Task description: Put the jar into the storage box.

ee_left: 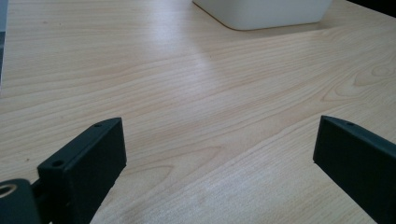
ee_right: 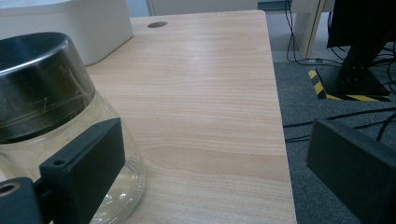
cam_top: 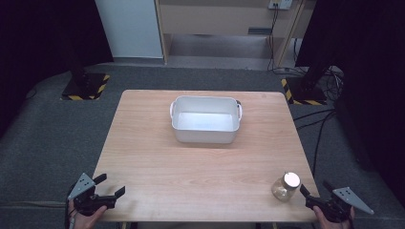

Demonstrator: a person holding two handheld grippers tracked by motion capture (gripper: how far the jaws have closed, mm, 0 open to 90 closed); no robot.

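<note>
A white rectangular plastic tub point(cam_top: 205, 120) with side handles sits empty toward the far edge of the light wooden table point(cam_top: 157, 162), and a small clear glass jar with a metal lid point(cam_top: 285, 186) stands upright near the near right corner. The left gripper point(cam_top: 111, 186) hovers at the near left corner, jaws apart over bare wood, holding nothing. The right gripper point(cam_top: 310, 193) sits just beside the jar, jaws spread and empty, the jar off to one side rather than between them, likely lined up for a grasp.

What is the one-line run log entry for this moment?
left gripper: open, idle | right gripper: open, beside jar | tub: empty
</note>
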